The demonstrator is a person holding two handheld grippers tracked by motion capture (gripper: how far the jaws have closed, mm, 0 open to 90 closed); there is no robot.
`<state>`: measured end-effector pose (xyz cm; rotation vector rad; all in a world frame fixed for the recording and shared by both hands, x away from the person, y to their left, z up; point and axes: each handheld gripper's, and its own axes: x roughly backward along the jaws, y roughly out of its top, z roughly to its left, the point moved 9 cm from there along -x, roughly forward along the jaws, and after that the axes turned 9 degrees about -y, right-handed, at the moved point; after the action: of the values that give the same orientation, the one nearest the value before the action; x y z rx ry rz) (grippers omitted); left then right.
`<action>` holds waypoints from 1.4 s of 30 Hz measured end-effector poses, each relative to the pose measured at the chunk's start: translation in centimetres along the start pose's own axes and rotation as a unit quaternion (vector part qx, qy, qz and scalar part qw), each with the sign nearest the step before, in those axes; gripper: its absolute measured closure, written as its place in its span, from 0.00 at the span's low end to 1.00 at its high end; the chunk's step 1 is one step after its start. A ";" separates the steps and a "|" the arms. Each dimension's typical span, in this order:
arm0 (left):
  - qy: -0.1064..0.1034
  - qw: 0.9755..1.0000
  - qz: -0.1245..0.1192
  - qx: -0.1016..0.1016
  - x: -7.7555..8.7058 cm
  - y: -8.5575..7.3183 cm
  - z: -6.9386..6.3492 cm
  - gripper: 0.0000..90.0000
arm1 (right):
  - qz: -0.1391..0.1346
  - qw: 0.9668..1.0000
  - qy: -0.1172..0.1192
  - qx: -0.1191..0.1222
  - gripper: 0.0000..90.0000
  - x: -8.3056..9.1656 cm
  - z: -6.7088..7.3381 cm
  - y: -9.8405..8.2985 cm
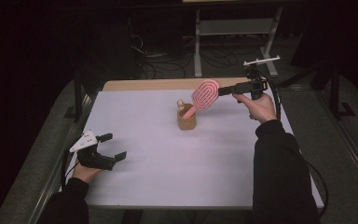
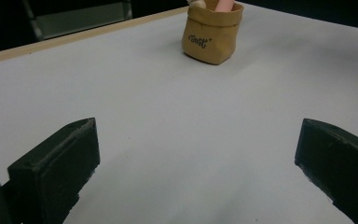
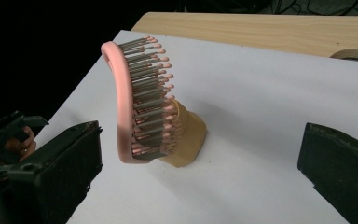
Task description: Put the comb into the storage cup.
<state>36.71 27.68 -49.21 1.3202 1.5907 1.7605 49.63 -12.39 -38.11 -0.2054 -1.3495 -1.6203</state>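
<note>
A pink paddle hairbrush stands tilted with its handle down in a small tan pouch at the middle of the white table. My right gripper is raised just right of the brush head and is open. In the right gripper view the brush shows its bristles between the wide-apart jaws, closer to the left one, with the pouch behind it. My left gripper rests open near the table's front left. From there the pouch lies far ahead of the left gripper.
A pale knobbed item also sticks out of the pouch. The white sheet leaves a wooden strip bare at the far edge, where a tape roll lies. A metal shelf frame and cables sit beyond the table.
</note>
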 end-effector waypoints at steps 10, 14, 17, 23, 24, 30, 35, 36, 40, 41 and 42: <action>0.002 1.000 0.005 -0.001 0.0 -0.1 0.0 0.00 | 0.000 1.000 -0.014 0.012 0.00 0.7 -1.1 -1.4; 0.001 1.000 0.008 0.000 -0.1 -0.3 0.0 0.00 | 0.008 0.999 -0.033 0.020 0.00 0.9 -1.8 -2.3; -0.001 1.000 0.008 0.000 0.0 -0.4 0.0 0.00 | 0.007 0.999 -0.036 0.018 0.00 1.1 -2.2 -2.9; 0.000 1.000 0.009 0.008 0.1 -0.7 0.2 0.00 | 0.005 0.999 -0.040 0.014 0.00 1.7 -3.1 -4.0; 0.000 1.000 0.009 0.008 0.1 -0.7 0.2 0.00 | 0.006 0.999 -0.043 0.011 0.00 1.7 -3.3 -4.2; -0.002 1.000 0.012 0.008 0.0 -0.8 0.1 0.00 | 0.005 0.999 -0.045 0.006 0.00 2.2 -4.1 -5.3; -0.004 1.000 0.012 0.009 0.1 -0.8 0.1 0.00 | 0.002 0.999 -0.042 0.003 0.00 2.5 -4.5 -6.0; -0.006 1.000 0.010 0.010 0.1 -0.8 0.1 0.00 | 0.002 0.999 -0.041 0.002 0.00 2.6 -4.5 -6.2; -0.006 1.000 0.009 0.011 0.1 -0.8 0.0 0.00 | -0.006 0.999 -0.034 -0.003 0.00 3.0 -4.8 -6.7; -0.006 1.000 0.008 0.011 0.1 -0.8 0.0 0.00 | -0.008 0.999 -0.031 -0.004 0.00 3.1 -4.8 -6.8; -0.006 1.000 0.007 0.011 0.1 -0.7 0.0 0.00 | -0.008 0.999 -0.031 -0.004 0.00 3.1 -4.9 -6.9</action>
<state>36.50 27.97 -49.86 1.3528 1.6035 1.7450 44.95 -18.81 -42.40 -0.2519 -1.3942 -1.6452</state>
